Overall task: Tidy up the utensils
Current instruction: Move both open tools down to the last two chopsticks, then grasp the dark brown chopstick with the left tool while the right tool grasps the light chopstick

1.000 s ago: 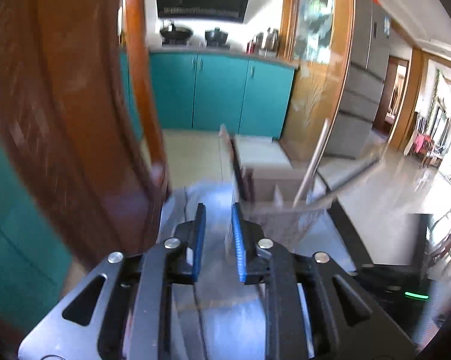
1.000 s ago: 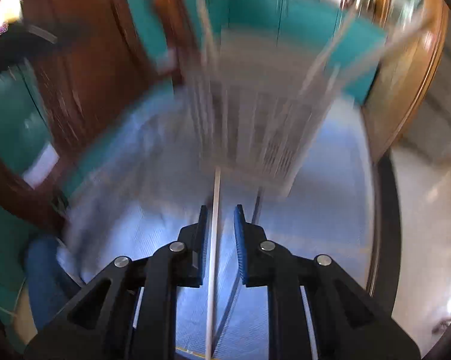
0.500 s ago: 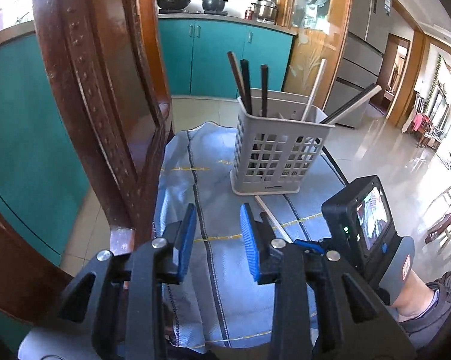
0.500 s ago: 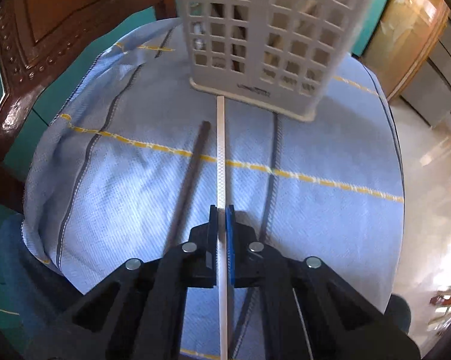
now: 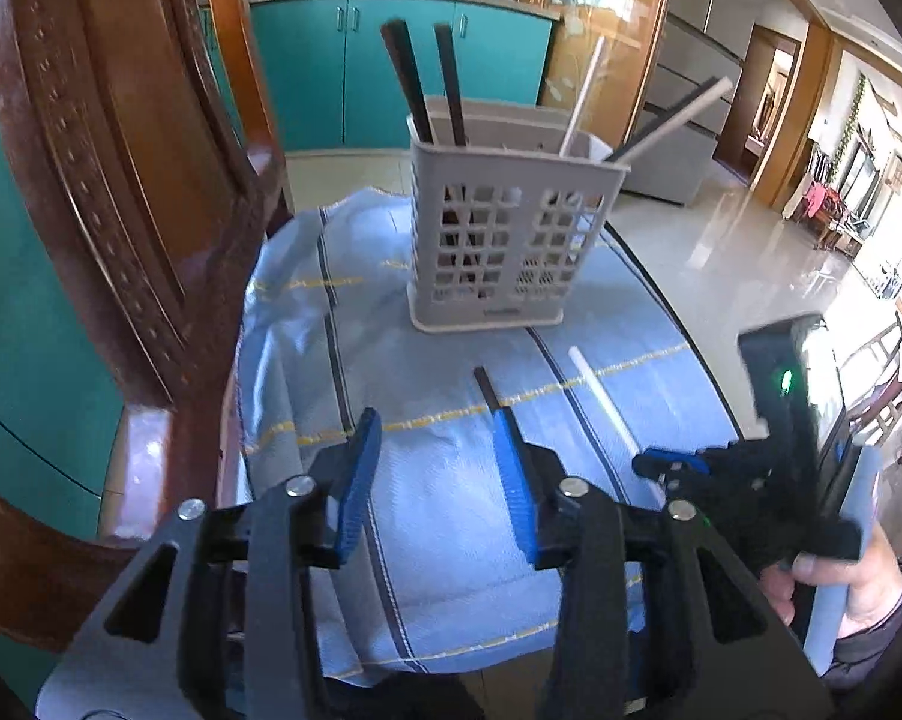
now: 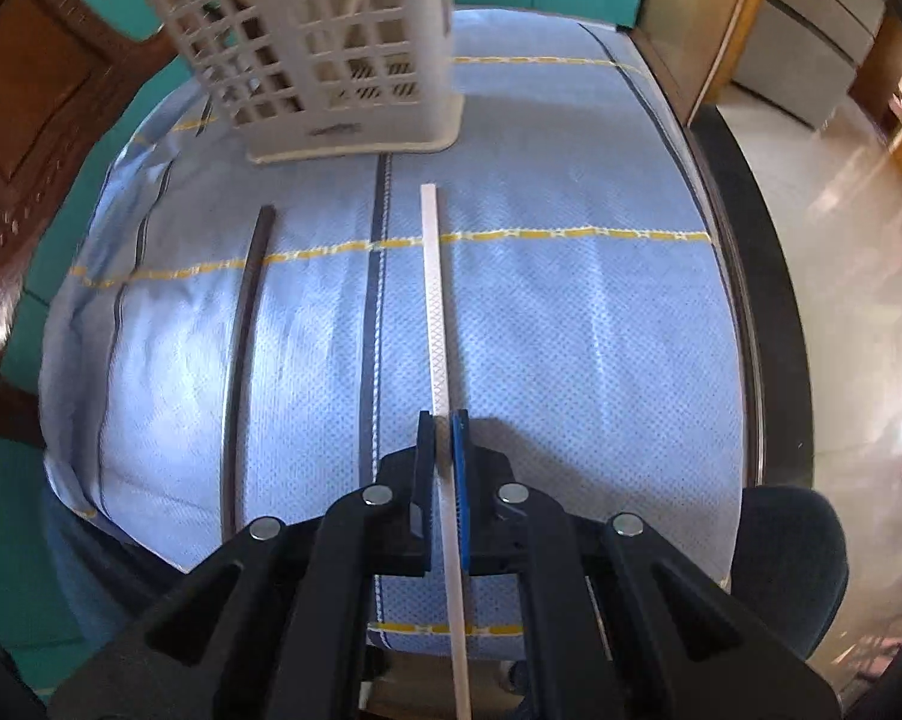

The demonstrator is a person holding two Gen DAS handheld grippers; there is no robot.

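The blue cloth (image 6: 571, 330) covers the table, and the grey utensil basket (image 5: 505, 240) stands at its far side, already holding some dark and white chopsticks. Two chopsticks lie on the cloth before it, well apart. Our right gripper (image 6: 443, 420) is clamped on the white chopstick (image 6: 435, 300) near its near end. Our left gripper (image 5: 438, 450) is opening, with nothing between its jaws; the dark chopstick (image 6: 243, 360) lies just beside its right finger. We should centre the left jaws over the dark one, then close. We judge the white one must be lifted level, so it does not swing.
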